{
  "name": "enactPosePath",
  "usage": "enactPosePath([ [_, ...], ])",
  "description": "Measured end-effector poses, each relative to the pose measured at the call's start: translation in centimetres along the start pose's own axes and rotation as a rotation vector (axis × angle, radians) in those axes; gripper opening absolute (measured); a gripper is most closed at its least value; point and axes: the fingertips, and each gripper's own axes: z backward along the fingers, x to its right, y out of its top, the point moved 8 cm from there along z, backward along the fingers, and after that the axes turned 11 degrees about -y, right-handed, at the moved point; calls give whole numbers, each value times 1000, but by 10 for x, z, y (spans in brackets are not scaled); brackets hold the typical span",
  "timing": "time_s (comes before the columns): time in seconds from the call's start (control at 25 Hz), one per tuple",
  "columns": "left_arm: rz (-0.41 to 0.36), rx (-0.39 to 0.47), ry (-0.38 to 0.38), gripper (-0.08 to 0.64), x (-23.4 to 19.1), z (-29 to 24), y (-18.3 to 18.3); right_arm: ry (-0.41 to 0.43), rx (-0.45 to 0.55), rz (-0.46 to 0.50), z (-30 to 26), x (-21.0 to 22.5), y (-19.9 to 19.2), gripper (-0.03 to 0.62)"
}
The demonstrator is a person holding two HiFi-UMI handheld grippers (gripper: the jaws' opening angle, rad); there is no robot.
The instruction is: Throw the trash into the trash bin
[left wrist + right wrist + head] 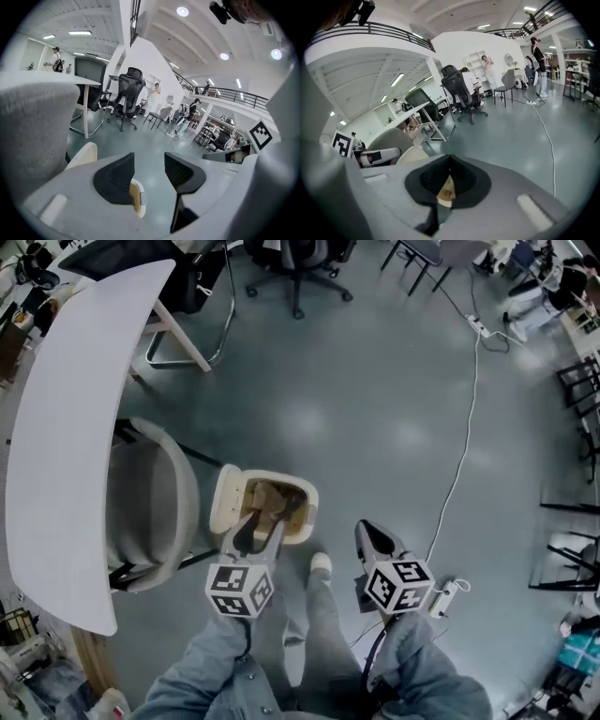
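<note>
Head view showed the left gripper [261, 521], jaws apart, over the upward-facing open trash bin [310, 499] holding brown trash [273, 496]; the right gripper [374, 533] was closed.

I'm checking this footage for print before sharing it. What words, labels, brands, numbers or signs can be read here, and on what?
Readable text: none.
Left gripper: its cube bears black-and-white square markers, which are patterns, not letters.
Right gripper: its cube has the same kind of markers, no letters.
Trash bin: no label or sign shows on it.
Anything farther off is too small and blurred to read.
</note>
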Motion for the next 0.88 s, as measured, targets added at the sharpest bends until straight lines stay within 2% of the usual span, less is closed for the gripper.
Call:
enactPosePath([
  [0.12,-32,5,-56,209,24,21,30,30,46,33,21,-10,29,3],
  [0.28,-51,32,-86,202,53,58,57,26,83,12,60,-20,51,3],
  [0.56,-90,138,-4,115,80,107,110,50,191,2,109,-58,101,3],
  [0.76,-131,196,40,53,98,134,134,35,246,69,138,-77,111,3],
  [0.88,-130,226,67,40,97,142,149,48,253,60,143,-86,119,3],
])
